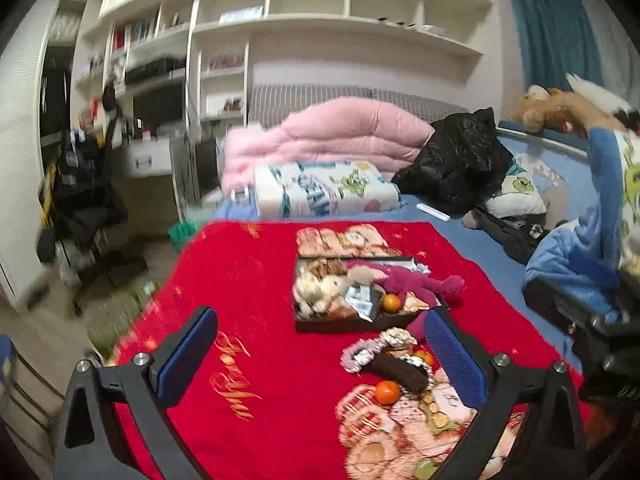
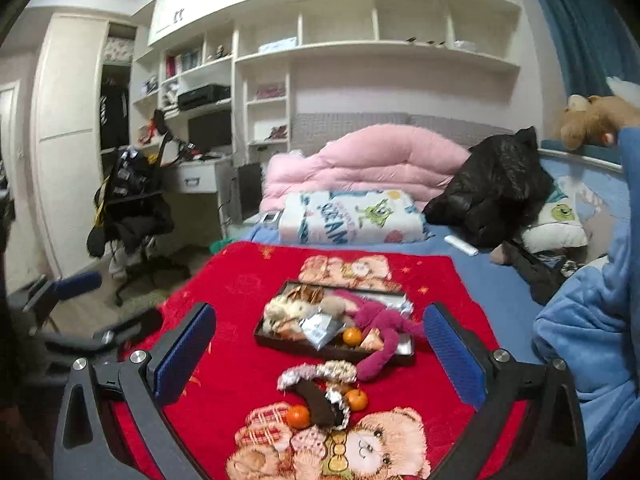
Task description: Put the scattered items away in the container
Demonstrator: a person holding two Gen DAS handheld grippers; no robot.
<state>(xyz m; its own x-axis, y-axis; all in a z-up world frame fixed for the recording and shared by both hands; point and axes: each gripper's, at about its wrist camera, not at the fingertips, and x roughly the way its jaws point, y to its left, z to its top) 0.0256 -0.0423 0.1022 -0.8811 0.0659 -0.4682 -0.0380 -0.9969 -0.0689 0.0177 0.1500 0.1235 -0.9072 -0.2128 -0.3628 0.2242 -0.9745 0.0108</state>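
A dark shallow tray (image 1: 320, 325) (image 2: 267, 340) sits on a red blanket and holds a cream plush, a magenta plush (image 1: 416, 282) (image 2: 374, 316), a foil packet and an orange. In front of it lie a dark brown bar (image 1: 402, 372) (image 2: 318, 402), a lacy hair band (image 1: 370, 350) (image 2: 316, 372) and two oranges (image 1: 387, 392) (image 2: 299, 416) (image 2: 357, 399). My left gripper (image 1: 322, 356) is open and empty, above the blanket near the loose items. My right gripper (image 2: 320, 356) is open and empty, framing the same items.
The red blanket (image 1: 248, 280) covers the near end of a bed. Behind are a printed pillow (image 1: 320, 188), a pink duvet (image 1: 332, 132) and a black jacket (image 1: 456, 160). A chair piled with clothes (image 2: 132, 200) stands on the left floor.
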